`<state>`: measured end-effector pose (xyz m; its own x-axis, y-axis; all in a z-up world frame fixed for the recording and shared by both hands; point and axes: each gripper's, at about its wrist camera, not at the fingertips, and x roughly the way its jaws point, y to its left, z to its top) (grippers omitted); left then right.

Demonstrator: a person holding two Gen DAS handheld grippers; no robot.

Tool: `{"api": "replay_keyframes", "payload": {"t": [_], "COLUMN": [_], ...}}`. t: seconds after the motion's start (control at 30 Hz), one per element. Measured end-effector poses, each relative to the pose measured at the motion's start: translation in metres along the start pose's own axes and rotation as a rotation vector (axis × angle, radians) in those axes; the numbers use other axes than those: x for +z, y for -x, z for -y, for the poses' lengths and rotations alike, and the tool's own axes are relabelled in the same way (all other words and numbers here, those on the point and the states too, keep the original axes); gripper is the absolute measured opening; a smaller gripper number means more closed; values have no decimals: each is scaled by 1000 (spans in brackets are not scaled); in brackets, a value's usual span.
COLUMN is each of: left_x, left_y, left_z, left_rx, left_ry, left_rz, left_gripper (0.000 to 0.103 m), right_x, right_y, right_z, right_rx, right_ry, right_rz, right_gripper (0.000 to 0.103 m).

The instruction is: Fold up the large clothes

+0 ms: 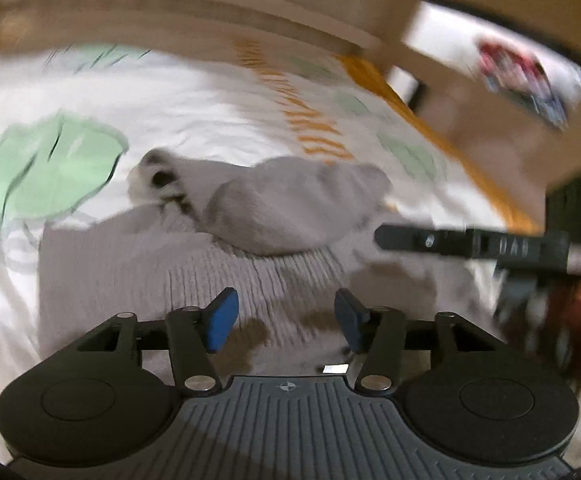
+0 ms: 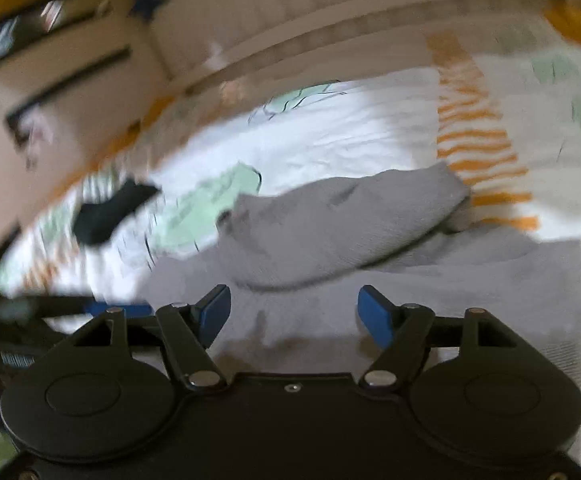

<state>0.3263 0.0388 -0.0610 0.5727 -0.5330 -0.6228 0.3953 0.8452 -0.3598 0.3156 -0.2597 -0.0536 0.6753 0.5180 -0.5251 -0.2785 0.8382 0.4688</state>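
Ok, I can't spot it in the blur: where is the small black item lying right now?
In the right wrist view, the small black item lies at the left on the white bedsheet, beside a green print and left of the grey sweater.

Left wrist view: motion blur is smearing nearly everything beyond the left gripper (image 1: pixel 286 318), whose own body is staying sharp. The white bedsheet (image 1: pixel 194 120) is blowing out to near pure white in a bright central patch. The grey garment (image 1: pixel 290 208) is reading soft, its ribbing streaked. Dark shadow blotches are falling on the cloth just ahead of the fingers. Fisheye bending is curving the wooden bed frame (image 1: pixel 170 8).

Right wrist view: same heavy blur; the right gripper (image 2: pixel 294 314) is appearing crisp. Sheet glare is peaking centre-top. Corners are darkening into vignette; the drawer unit (image 2: pixel 62 60) is tilting and smearing.
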Motion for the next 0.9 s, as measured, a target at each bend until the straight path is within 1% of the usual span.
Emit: {"api": "replay_keyframes", "payload": {"t": [0.07,0.1,0.13,0.3,0.47,0.5,0.57,0.6,0.63,0.7,0.8,0.87,0.9], "left_x": [1,0,0,4,7,7,7,7,6,6,7,7,6], "left_y": [-4,-5,-5,5,12,13,11,12,12,12,8,5,3], "left_z": [-12,-18,-22,-34,-44,-44,-45,-45,-46,-46,-46,-46,-46], "left_rx": [-15,-20,-22,17,27,29,29,27,23,15,12,7,3], "left_ry": [104,139,151,146,184,182,181,184,187,192,197,220,235], "left_rz": [10,12,11,40,66,67,64,62,60,59,56,56,56], "left_gripper": [62,63,64,65,65,65,65,65,65,65,65,65,65], "right_x": [3,3,3,4,1,0,0,1,3,9,19,25,27], "right_y": [-16,-23,-28,-53,-78,-81,-84,-84,-82,-67,-30,-11,-6], "right_z": [-2,-1,1,9,18,20,20,19,19,15,5,-1,-5], "right_rx": [36,54,71,145,122,120,80,56,44,70,94,83,73], "right_ry": [-98,-147,-200,-454,-640,-663,-678,-671,-656,-602,-462,-385,-349], "right_rz": [-3,-6,-8,-21,-59,-60,-61,-63,-52,-3,61,76,74], "right_gripper": [74,74,74,74,74,68,38,11,9,9,8,8,14]}}
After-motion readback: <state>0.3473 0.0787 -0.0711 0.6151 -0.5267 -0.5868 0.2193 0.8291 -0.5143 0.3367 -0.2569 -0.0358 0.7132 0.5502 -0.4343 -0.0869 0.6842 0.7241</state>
